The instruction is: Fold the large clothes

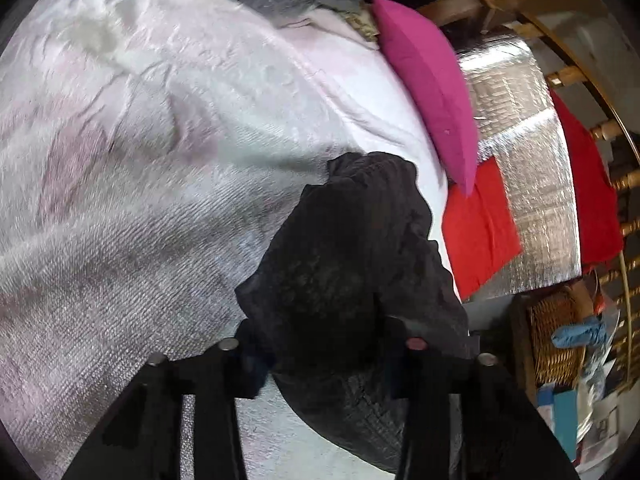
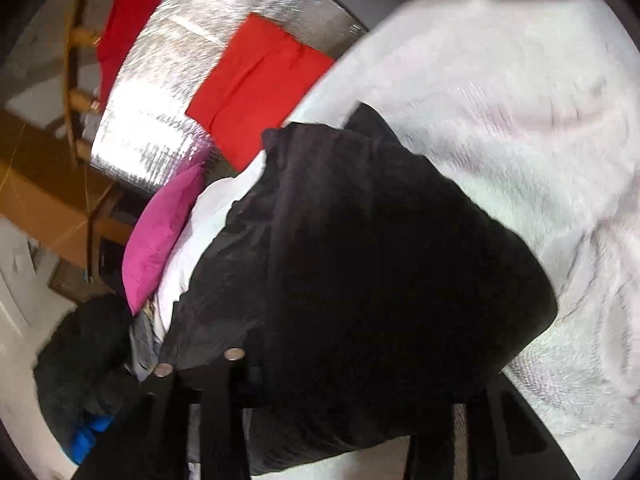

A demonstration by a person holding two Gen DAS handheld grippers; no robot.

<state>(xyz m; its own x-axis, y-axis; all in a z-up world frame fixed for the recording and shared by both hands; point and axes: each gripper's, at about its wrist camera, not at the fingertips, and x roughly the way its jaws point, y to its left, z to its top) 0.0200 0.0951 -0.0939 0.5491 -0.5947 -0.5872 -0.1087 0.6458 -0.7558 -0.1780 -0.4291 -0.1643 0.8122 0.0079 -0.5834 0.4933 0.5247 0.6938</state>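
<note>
Gripping the black garment, both the left gripper and right gripper look clamped on its cloth above the pale bedcover (picking-up step); next, I judge, spreading it flat.

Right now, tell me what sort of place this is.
Probably a cluttered bedroom or living room at home: a pale pink textured bedspread covers a soft surface, a magenta fabric cushion leans at its edge, and a woven wicker basket stands by wooden furniture.
</note>
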